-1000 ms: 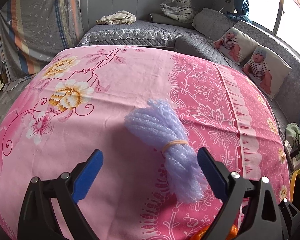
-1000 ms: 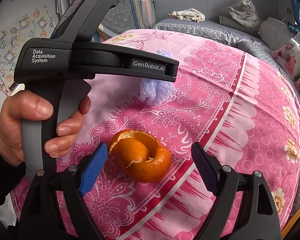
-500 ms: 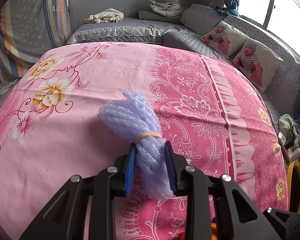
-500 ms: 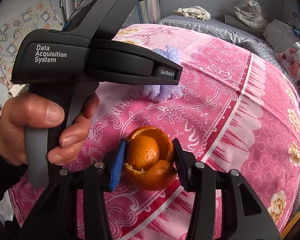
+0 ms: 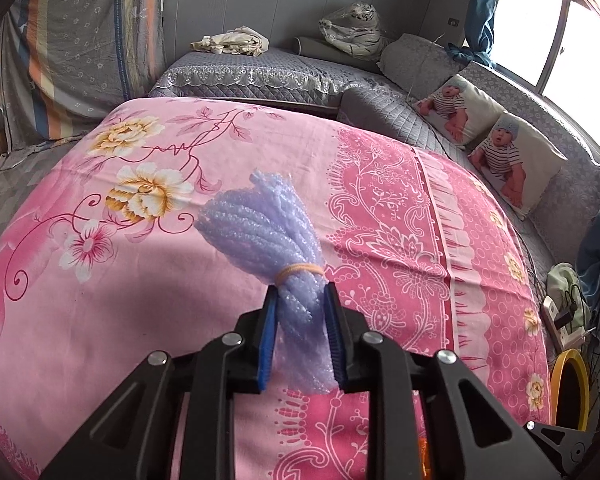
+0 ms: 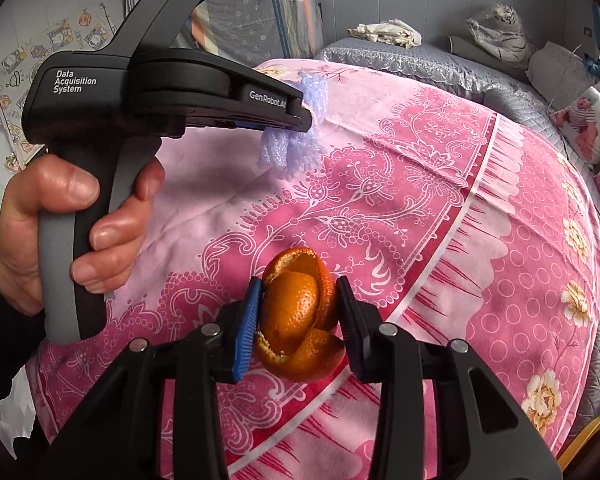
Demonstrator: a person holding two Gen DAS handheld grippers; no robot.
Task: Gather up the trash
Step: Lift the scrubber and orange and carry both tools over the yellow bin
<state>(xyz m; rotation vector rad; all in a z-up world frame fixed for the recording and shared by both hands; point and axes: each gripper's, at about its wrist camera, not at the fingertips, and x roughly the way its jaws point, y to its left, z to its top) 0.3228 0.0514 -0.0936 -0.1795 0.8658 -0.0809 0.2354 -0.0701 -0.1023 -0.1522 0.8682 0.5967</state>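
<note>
Between the jaws of the left gripper (image 5: 300, 300) sits the lower end of a lilac foam-net bundle (image 5: 268, 232); the jaws are closing and both blue pads already press its sides, so the bundle is pinched just below the tan rubber band (image 5: 300, 269) that ties it. Its fanned, looped end sticks out beyond the jaw tips, over the pale pink part of the floral cloth (image 5: 100, 300) covering the surface. In the right wrist view, the right gripper (image 6: 298, 312) has its jaws closing on a curled orange peel (image 6: 300, 316); the blue pad on one side and the dark finger on the other both touch the peel, which bulges out ahead of and below the jaw tips, with the deep pink patterned cloth behind it. To the left of these jaws a hand (image 6: 60, 236) grips the grey handle of the other tool, whose black body reaches across to the foam bundle farther up the cloth. Beyond the left jaws, past the far edge of the cloth, lies a grey quilted couch (image 5: 260, 76) carrying a crumpled beige cloth (image 5: 232, 42) and a wrapped tiger toy (image 5: 352, 30). Off to the right of the jaws, two printed cushions (image 5: 500, 148) lean under the window (image 5: 560, 32).
</note>
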